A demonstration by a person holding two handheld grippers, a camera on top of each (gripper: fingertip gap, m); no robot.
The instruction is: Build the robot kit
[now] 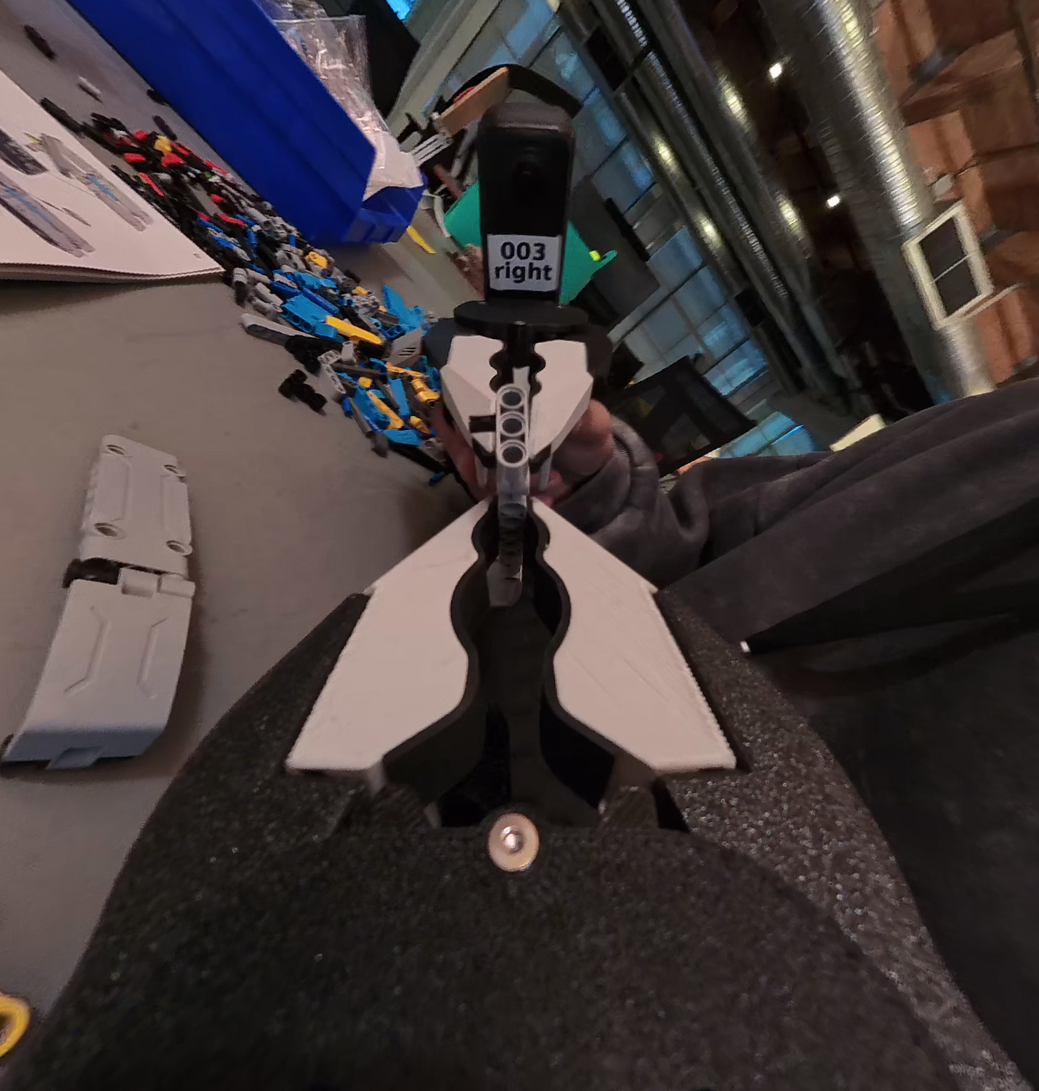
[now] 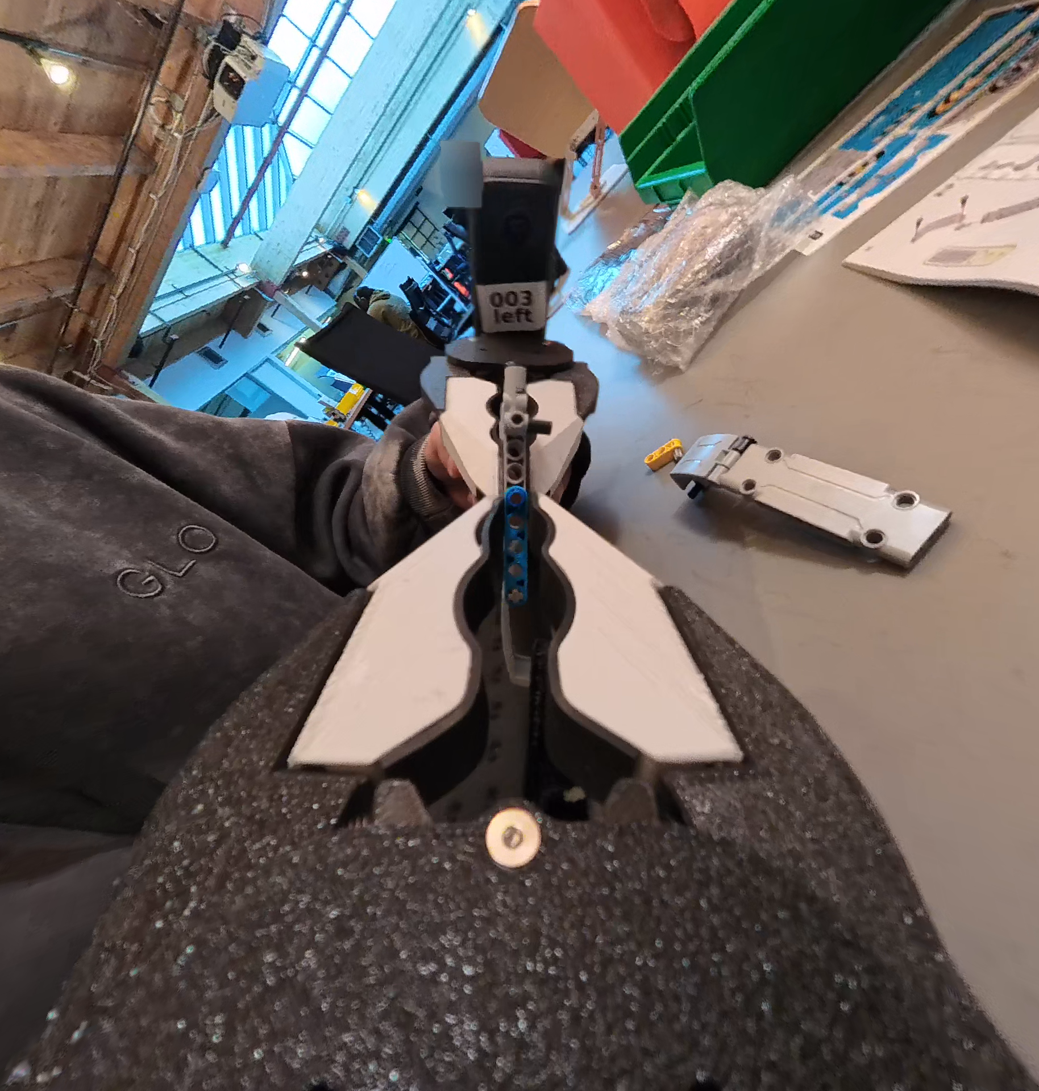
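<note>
Facing each other at centre frame, the left gripper (image 1: 510, 513) and right gripper (image 2: 514, 502) are both clamping their jaws on one slim grey-and-blue holed toy-brick beam (image 1: 512, 425), holding it above the grey worktop (image 1: 281, 531); a grey hinged plastic panel (image 2: 812, 496) is lying at right.

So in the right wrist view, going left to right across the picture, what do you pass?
Dark grey sweatshirt → right gripper shut on a blue and grey beam assembly → small yellow brick → grey hinged panel on the table.
</note>
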